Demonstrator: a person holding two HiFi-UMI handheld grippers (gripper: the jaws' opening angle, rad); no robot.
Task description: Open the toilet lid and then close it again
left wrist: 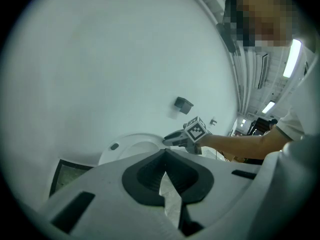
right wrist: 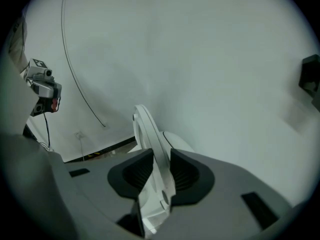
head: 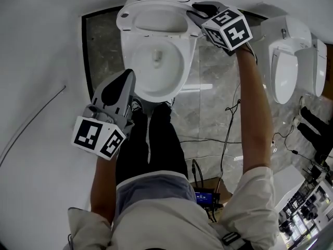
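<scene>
fingers (right wrist: pixel 131 174) of the right gripper (right wrist: pixel 160 165) are clamped on the side edge of the white toilet lid (right wrist: pixel 148 129), with one dark ribbed pad on each face of the thin plastic. the lid runs up and away from those fingers and stands close to upright, with a plain white wall (right wrist: pixel 200 59) behind it. in the head view this gripper reaches forward on an outstretched arm to the lid's right rim. the open toilet bowl (head: pixel 156 66) lies below and to the left of its fingers.

the left gripper (head: pixel 126 79) hangs nearer the person, its fingers pressed together with nothing between them. they point toward the front left of the bowl without touching it. a second toilet (head: pixel 291 66) stands well apart to the right of the right fingers. black cables (head: pixel 229 134) trail over the marbled floor (head: pixel 208 77) beneath that arm.

the lid looks raised all or nearly all the way, so lowering it is probably what is left of the task. the main risk, as i judge it, is a slip. the plastic is smooth and thin and the pads hold only a narrow strip at one side. if the hand swings down faster than the lid pivots, the edge could slide out and the lid would drop and slam. pulling from one side could also twist the lid on its hinge. the left fingers are too far off to catch it.
</scene>
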